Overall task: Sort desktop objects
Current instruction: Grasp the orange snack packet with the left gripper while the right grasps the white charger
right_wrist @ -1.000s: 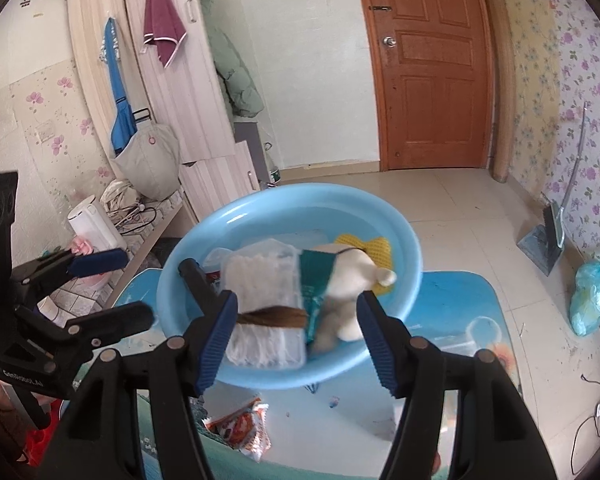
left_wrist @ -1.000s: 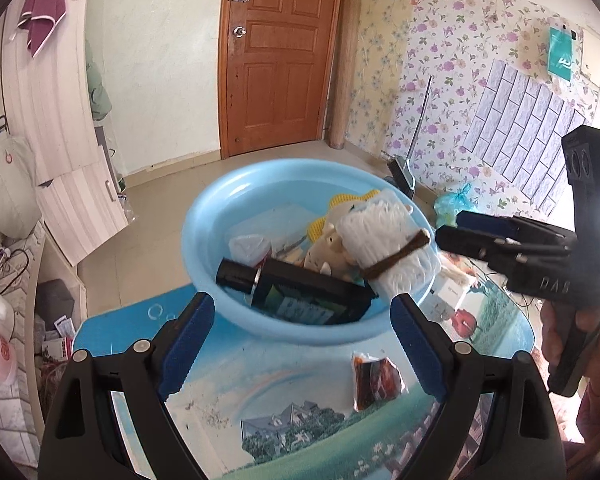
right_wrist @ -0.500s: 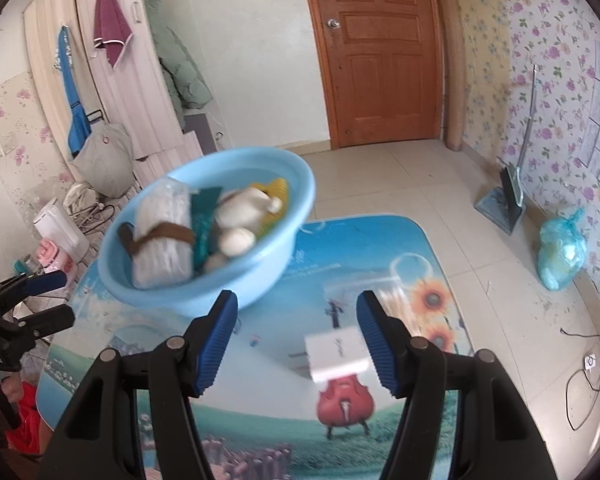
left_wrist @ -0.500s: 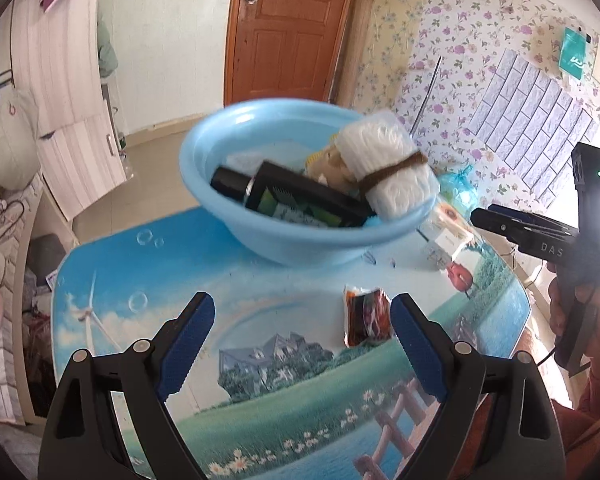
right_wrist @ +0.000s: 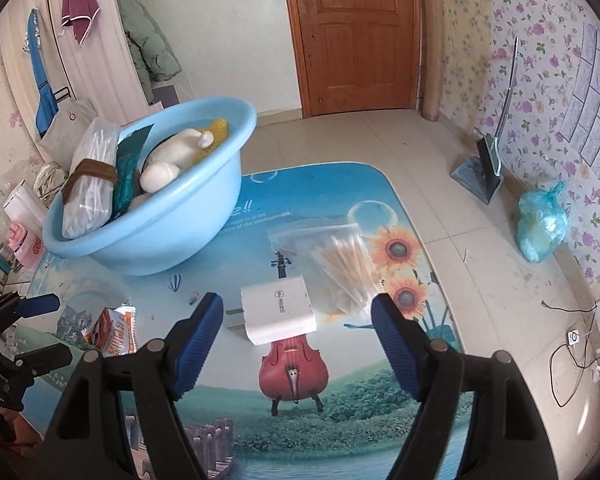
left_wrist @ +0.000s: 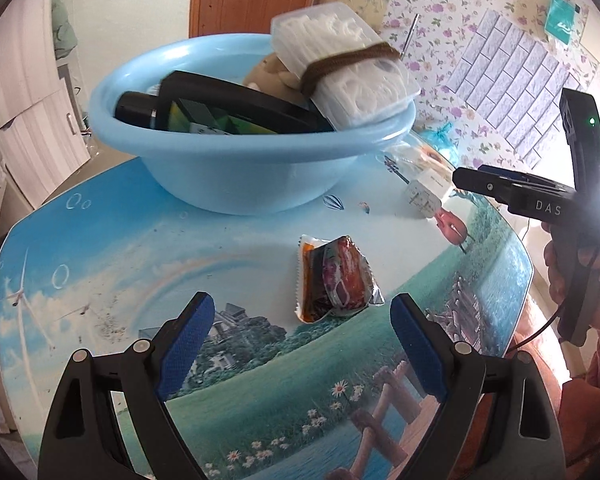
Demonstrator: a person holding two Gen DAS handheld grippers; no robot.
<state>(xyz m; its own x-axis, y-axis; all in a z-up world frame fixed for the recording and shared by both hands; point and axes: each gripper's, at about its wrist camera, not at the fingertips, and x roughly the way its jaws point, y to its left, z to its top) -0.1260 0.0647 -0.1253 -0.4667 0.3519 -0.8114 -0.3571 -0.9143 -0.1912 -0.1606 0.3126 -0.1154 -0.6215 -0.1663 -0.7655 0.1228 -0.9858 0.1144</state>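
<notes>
Both grippers are dropping from over the round light-blue plastic basin (left_wrist: 236, 160) toward the picture-printed surface (left_wrist: 120, 264) in front of it: the left gripper (left_wrist: 300, 336), spread wide and empty, is now hanging over the crinkled red-and-orange snack packet (left_wrist: 334, 280), while the right gripper (right_wrist: 296, 340), its jaws opening with nothing between them, is lining up on the small white plug adapter (right_wrist: 278, 314) beside the clear bag of cotton swabs (right_wrist: 340, 260). This suggests pickups of the three loose items are starting. The basin is already holding a transparent box of white swabs bound with a brown band (left_wrist: 340, 68), a black bottle and black-and-green box (left_wrist: 204, 112), a pale plush toy (right_wrist: 176, 160) and a teal packet (right_wrist: 128, 168).
</notes>
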